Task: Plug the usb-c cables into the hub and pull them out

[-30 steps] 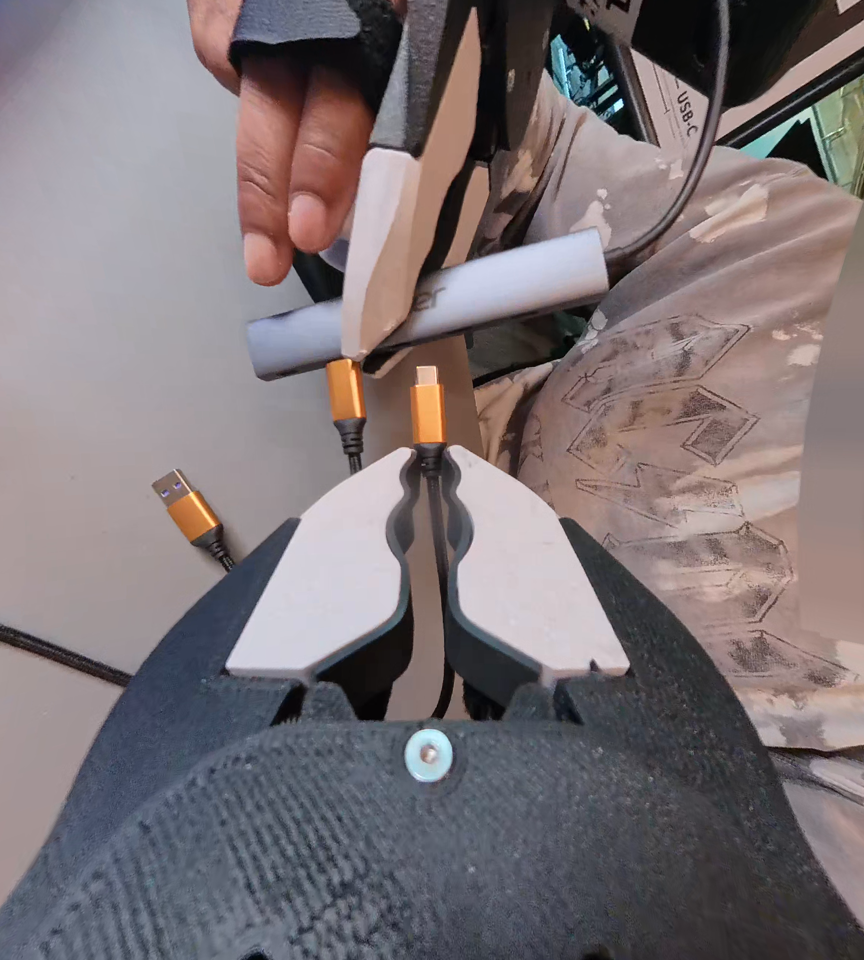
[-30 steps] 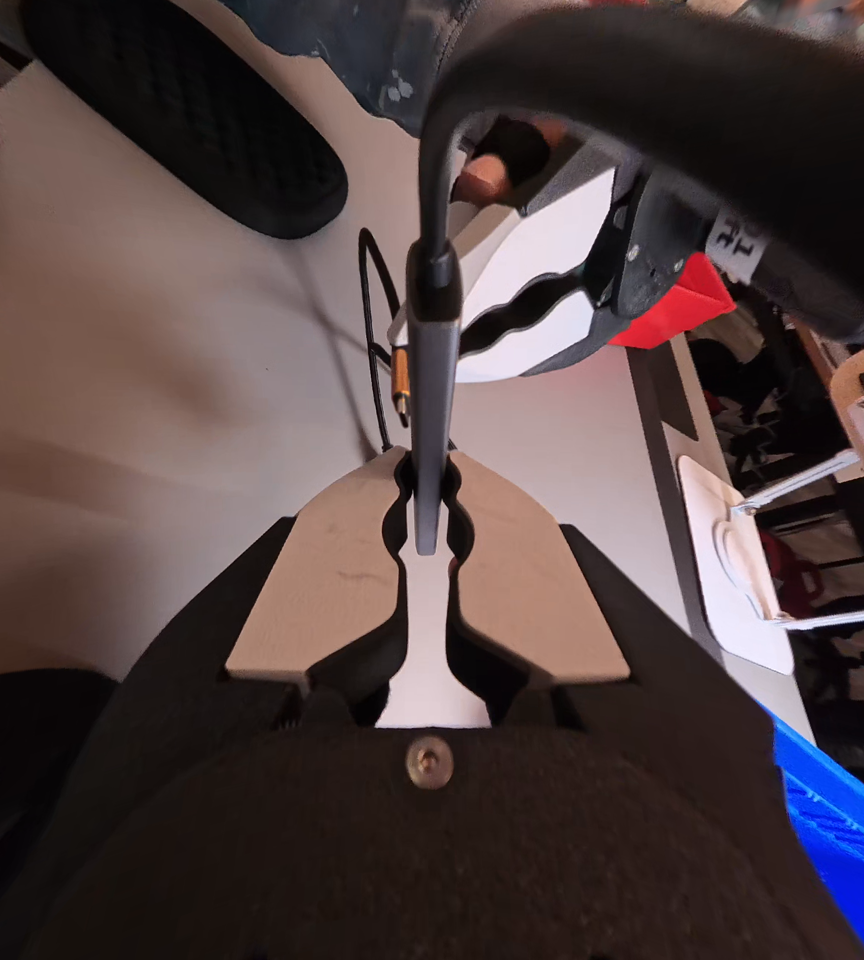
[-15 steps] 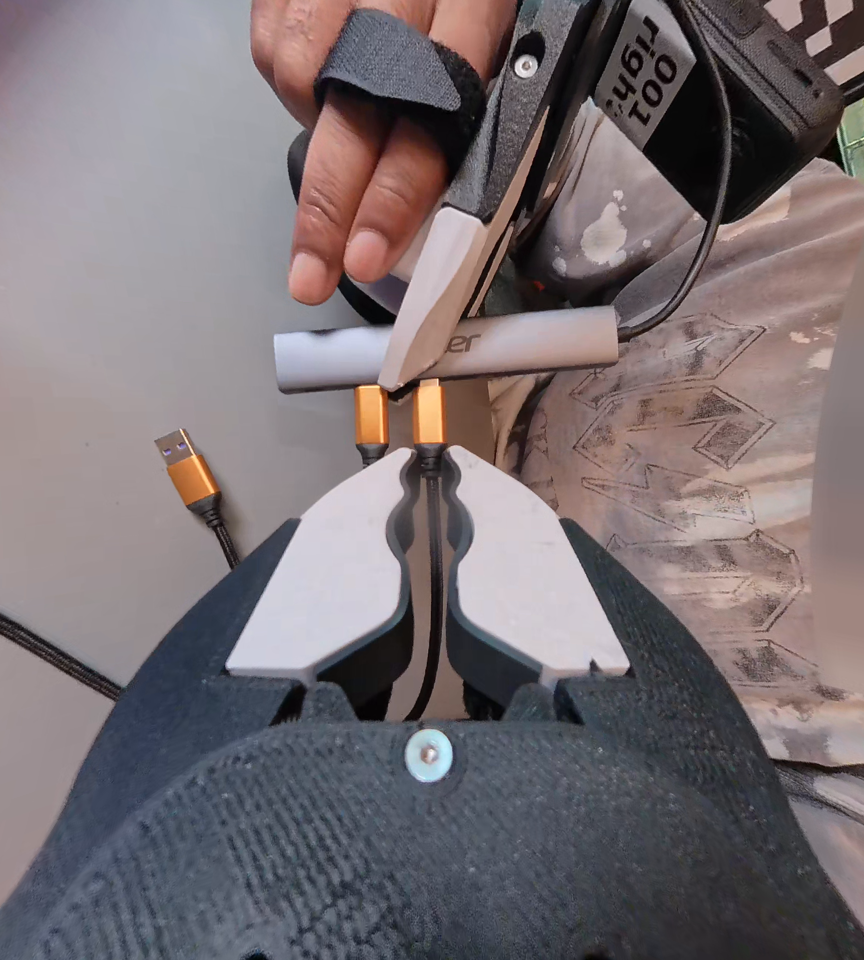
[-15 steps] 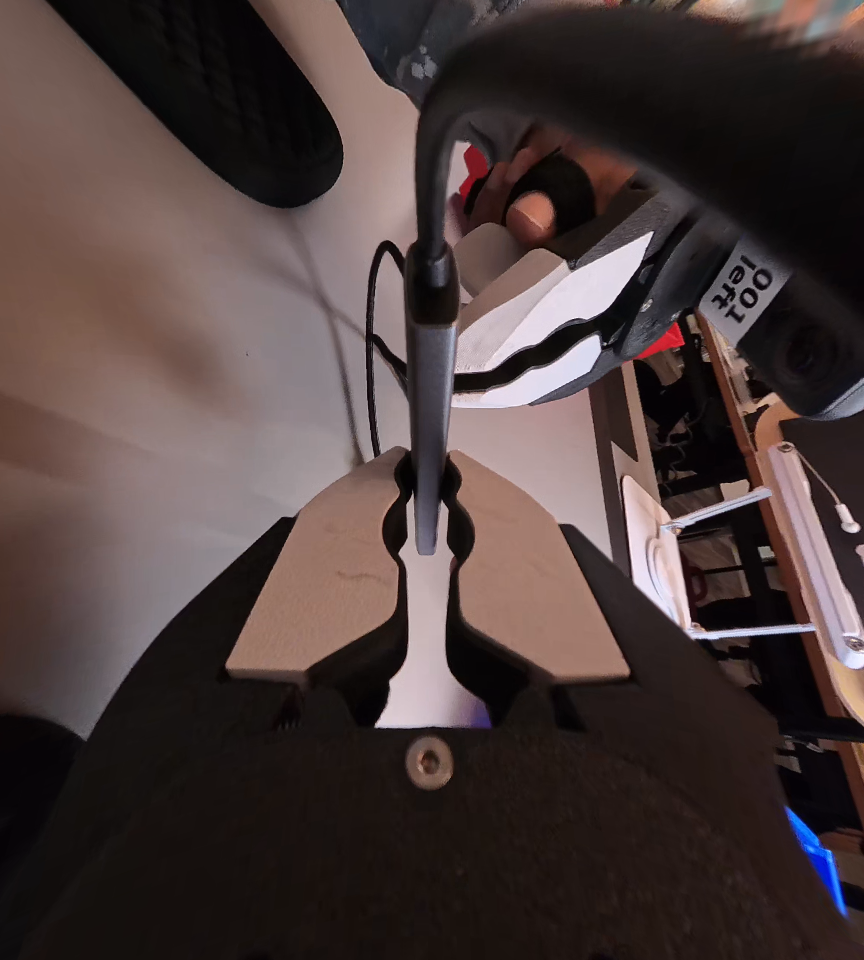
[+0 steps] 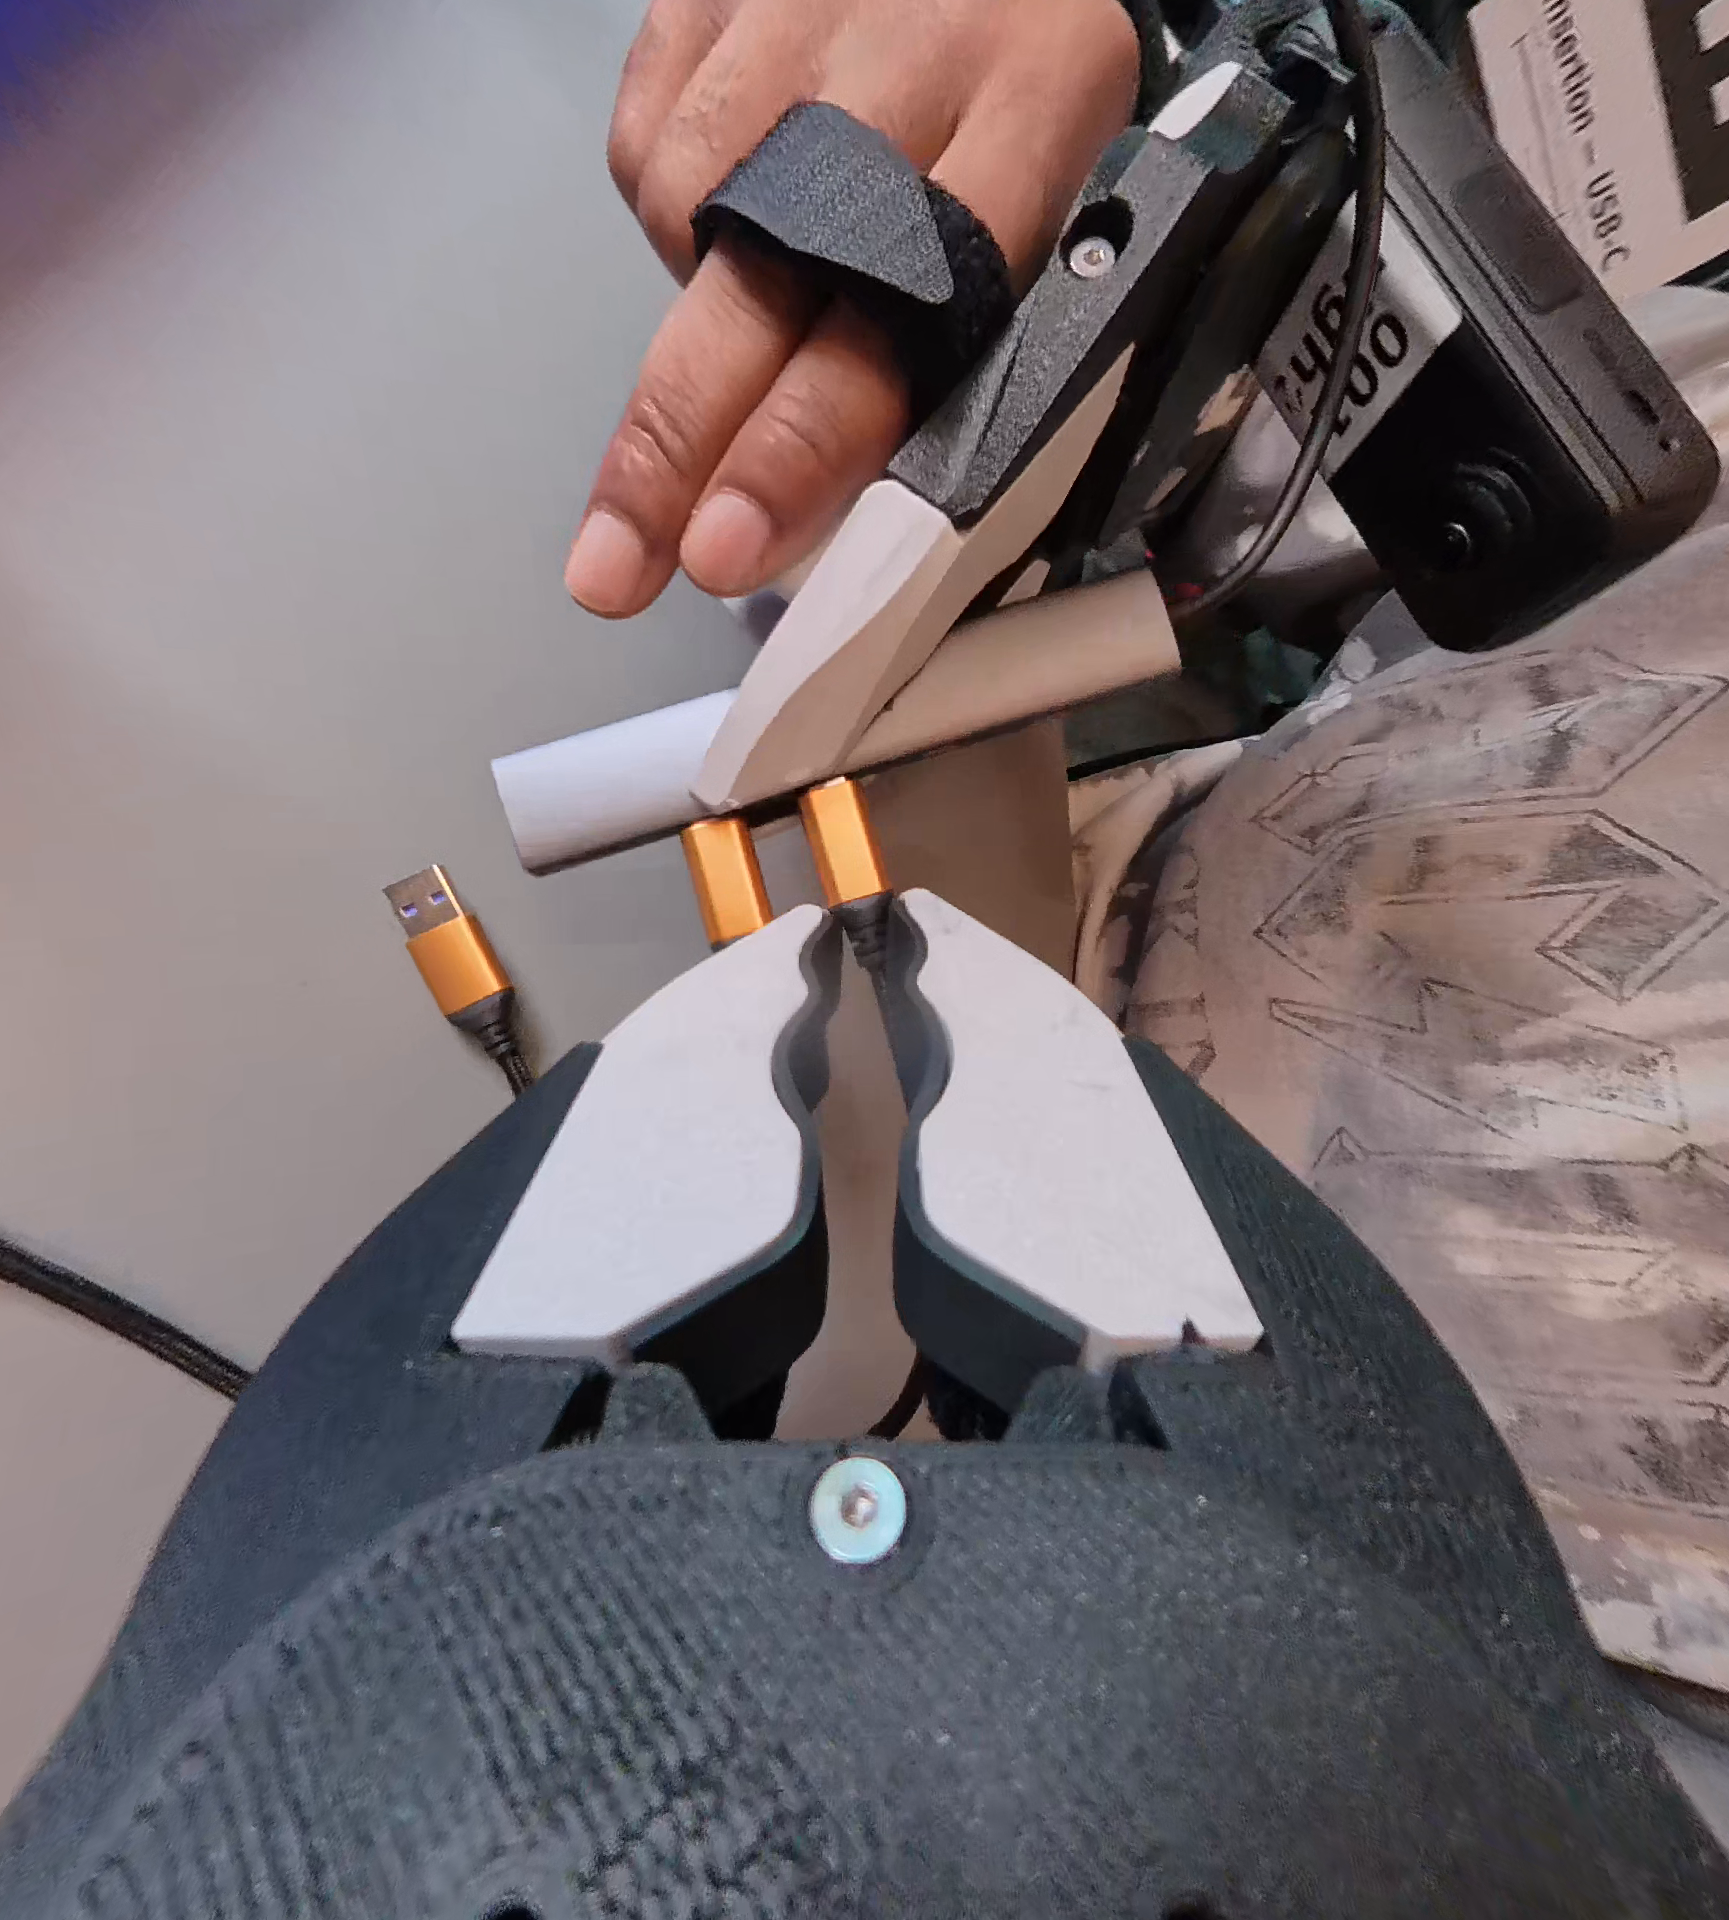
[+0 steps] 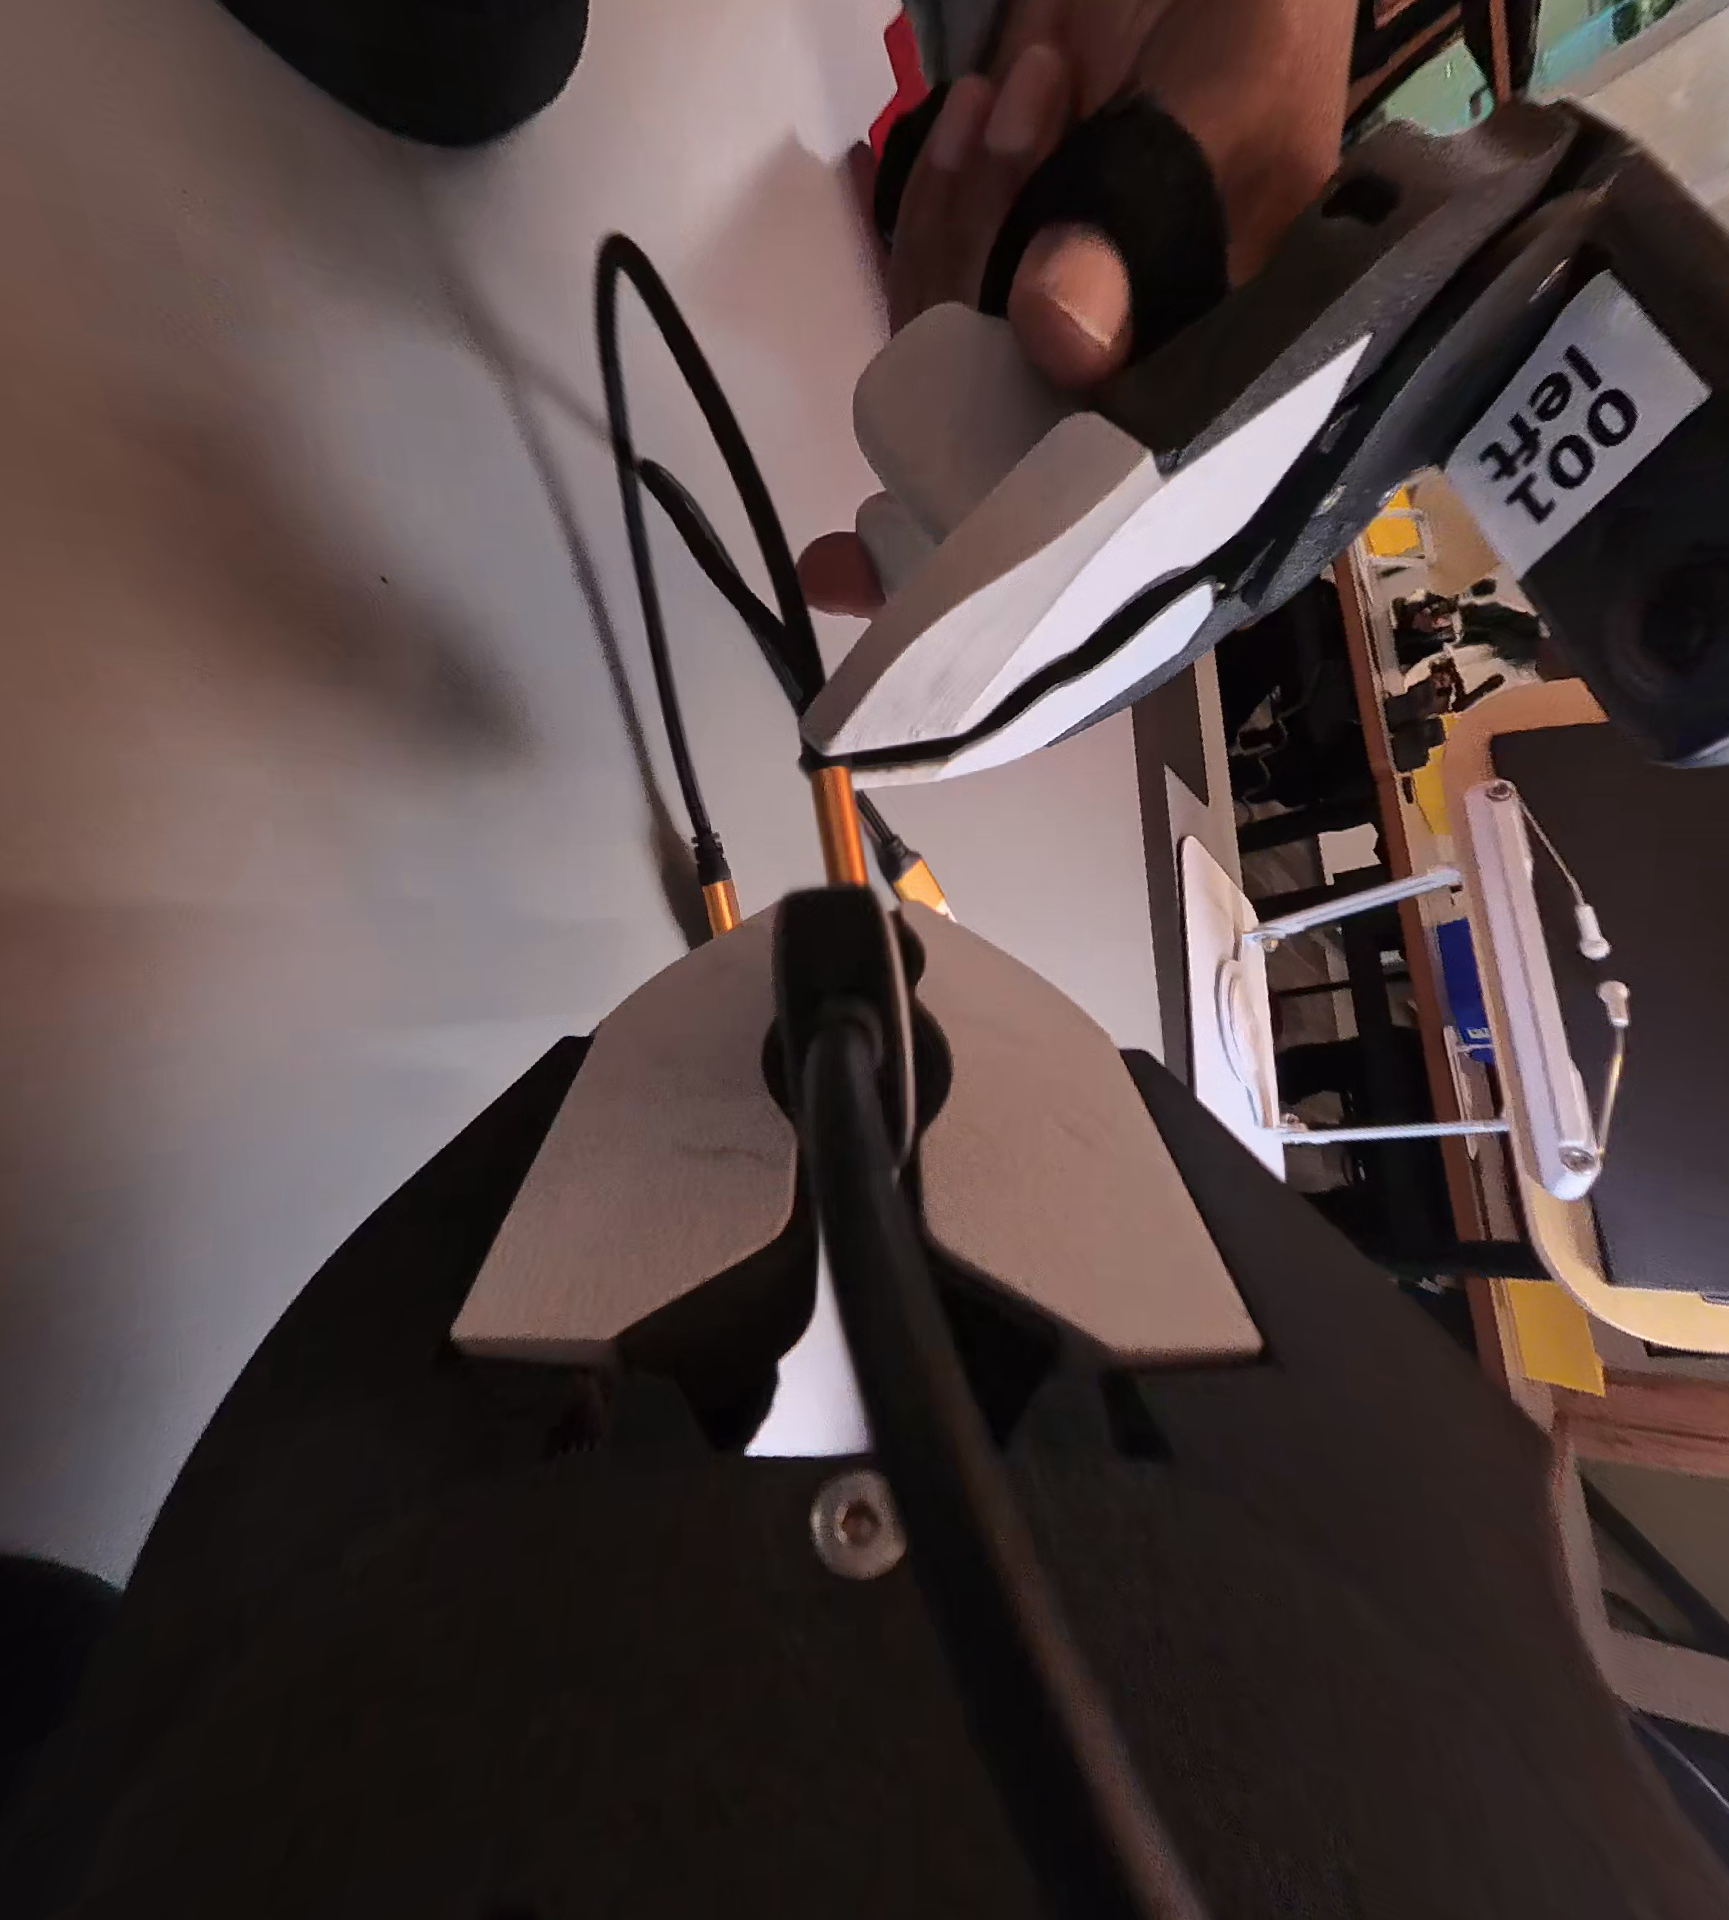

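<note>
Hub (image 5: pixel 611 790): one grey bar, held off the table (image 5: pixel 216 520), tilted, clamped mid-length by right gripper (image 5: pixel 735 774). Seen end-on in right wrist view (image 6: pixel 829 925), pinched at fingertips of right gripper (image 6: pixel 844 935), jaws narrow on it, its own black lead (image 6: pixel 901 1299) running back over the gripper.

Two orange USB-C plugs seated side by side in hub's lower edge: plug A (image 5: pixel 727 881) to the left, plug B (image 5: pixel 842 842) beside it. Cable (image 5: pixel 865 935) just below plug B pinched by left gripper (image 5: pixel 865 920), jaws nearly closed on the cord.

One spare USB-A plug (image 5: pixel 444 940), orange shell, lying loose on table, well left of hub. Thick black cord (image 5: pixel 60 1294) at left edge.

Counted: 1 hub, 3 orange plugs in each view, 2 grippers, 2 hands.

Only in left wrist view: right hand (image 5: pixel 818 270) with black strap, camo shirt (image 5: pixel 1462 1039), white card (image 5: pixel 1649 125) with printed marker at top right. Only in right wrist view: left gripper (image 6: pixel 818 753) from the side, left hand (image 6: pixel 1099 187), cable loops (image 6: pixel 673 499), white stand (image 6: pixel 1244 997) at table edge, wooden shelf (image 6: pixel 1462 935).

Writing: stickers on both camera housings, print on the card; not transcribed. No brand seen on hub.
</note>
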Demonstrator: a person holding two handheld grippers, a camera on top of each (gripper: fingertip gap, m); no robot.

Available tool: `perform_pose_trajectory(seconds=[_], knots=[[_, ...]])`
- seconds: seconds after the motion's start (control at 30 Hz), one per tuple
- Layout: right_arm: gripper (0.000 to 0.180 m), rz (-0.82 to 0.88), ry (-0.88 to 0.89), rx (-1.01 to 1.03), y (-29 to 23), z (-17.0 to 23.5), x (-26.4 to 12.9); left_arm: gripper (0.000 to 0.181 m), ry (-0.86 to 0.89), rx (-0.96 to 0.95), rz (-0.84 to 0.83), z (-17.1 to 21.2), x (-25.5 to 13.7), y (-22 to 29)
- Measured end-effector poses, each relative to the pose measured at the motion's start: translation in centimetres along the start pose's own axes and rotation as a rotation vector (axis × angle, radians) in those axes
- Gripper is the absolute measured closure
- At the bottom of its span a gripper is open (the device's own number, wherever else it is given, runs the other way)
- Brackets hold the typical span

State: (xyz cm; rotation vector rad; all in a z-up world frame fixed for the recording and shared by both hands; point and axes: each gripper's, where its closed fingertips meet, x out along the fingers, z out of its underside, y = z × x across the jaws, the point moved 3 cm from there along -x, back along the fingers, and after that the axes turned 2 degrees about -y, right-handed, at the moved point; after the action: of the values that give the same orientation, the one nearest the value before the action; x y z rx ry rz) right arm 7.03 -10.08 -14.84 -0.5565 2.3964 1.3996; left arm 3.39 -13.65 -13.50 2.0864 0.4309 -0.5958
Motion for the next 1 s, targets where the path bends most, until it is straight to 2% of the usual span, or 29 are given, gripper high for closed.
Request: perform_pose_trajectory(seconds=[0.3, 0.43, 0.57, 0.67, 0.8, 1.0], knots=[[0.169, 0.042, -0.076, 0.007, 0.2, 0.9, 0.4, 0.173, 0.061, 0.015, -0.082, -0.2, 0.0, -0.7], [0.169, 0.015, -0.013, 0.141, 0.6, 0.7, 0.1, 0.17, 0.164, 0.107, -0.127, -0.6, -0.8, -0.3], [0.169, -0.197, 0.061, 0.4, -0.4, 0.9, -0.2, 0.161, 0.295, 0.219, -0.208, -0.9, -2.4, 0.7], [0.17, -0.356, 0.21, 0.572, -0.8, -0.7, -0.8, 0.16, 0.349, 0.304, -0.332, -0.4, -3.9, -0.2], [0.17, -0.392, 0.385, 0.693, 0.6, -2.3, -1.8, 0.159, 0.315, 0.326, -0.296, 1.4, -3.5, -0.7], [0.17, -0.353, 0.571, 0.811, 2.6, -3.1, -2.8, 0.153, 0.347, 0.382, -0.109, 2.0, -0.9, 0.8]])
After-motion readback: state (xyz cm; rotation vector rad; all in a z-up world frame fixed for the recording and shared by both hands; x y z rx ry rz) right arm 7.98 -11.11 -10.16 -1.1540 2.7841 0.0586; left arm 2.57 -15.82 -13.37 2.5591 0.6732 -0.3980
